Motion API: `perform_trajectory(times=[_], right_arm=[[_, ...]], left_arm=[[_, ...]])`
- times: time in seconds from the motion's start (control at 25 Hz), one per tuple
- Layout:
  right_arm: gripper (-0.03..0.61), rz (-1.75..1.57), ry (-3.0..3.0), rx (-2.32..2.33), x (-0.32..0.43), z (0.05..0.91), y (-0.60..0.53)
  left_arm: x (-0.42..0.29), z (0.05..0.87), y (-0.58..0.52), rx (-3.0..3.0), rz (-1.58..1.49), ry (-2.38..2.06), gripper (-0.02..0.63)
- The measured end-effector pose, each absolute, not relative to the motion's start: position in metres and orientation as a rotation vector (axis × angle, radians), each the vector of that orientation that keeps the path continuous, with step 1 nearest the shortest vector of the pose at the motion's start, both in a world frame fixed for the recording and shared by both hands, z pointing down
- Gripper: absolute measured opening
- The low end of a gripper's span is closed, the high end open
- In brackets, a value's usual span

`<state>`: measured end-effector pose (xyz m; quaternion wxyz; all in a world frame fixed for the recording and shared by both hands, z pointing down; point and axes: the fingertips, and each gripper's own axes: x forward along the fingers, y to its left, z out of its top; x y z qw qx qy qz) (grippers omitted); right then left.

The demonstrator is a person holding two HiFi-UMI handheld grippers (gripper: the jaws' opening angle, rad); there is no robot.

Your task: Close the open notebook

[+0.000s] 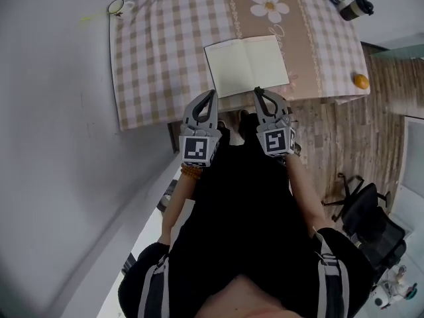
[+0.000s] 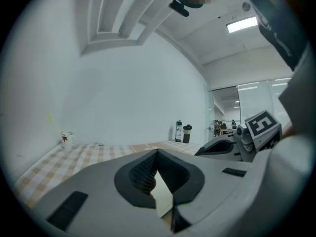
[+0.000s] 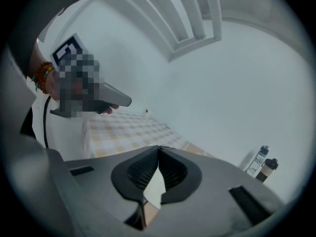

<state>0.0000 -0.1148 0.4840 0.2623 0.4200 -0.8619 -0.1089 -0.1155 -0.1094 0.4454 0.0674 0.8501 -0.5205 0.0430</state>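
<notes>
On the checked tabletop, near its front edge, the open notebook lay flat with its pages up. Its long axis ran left to right, and its spine pointed away from the person. The left gripper and right gripper were both clenched and empty, their tips partly hiding the notebook's near edge.
</notes>
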Motion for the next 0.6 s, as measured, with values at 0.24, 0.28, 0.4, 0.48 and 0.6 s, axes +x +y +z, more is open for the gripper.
perform_trajectory(times=[0.24, 0.28, 0.4, 0.48, 0.6], right_arm=[[0.008, -0.286, -2.281, 1.105, -0.006, 0.512, -0.118], [0.008, -0.296, -2.268, 1.085, -0.006, 0.517, -0.118], [0.025, -0.344, -2.225, 1.005, -0.006, 0.533, -0.114], [0.025, -0.385, -2.199, 0.951, -0.005, 0.544, -0.115], [0.042, -0.435, -2.155, 0.857, -0.005, 0.565, -0.114]], left_arm=[[-0.121, 0.454, -0.115, 2.601, 0.165, -1.534, 0.006], [-0.122, 0.458, -0.117, 2.596, 0.172, -1.537, 0.006], [-0.123, 0.468, -0.123, 2.575, 0.181, -1.537, 0.006], [-0.123, 0.469, -0.128, 2.580, 0.177, -1.537, 0.006], [-0.124, 0.472, -0.131, 2.581, 0.182, -1.538, 0.006]])
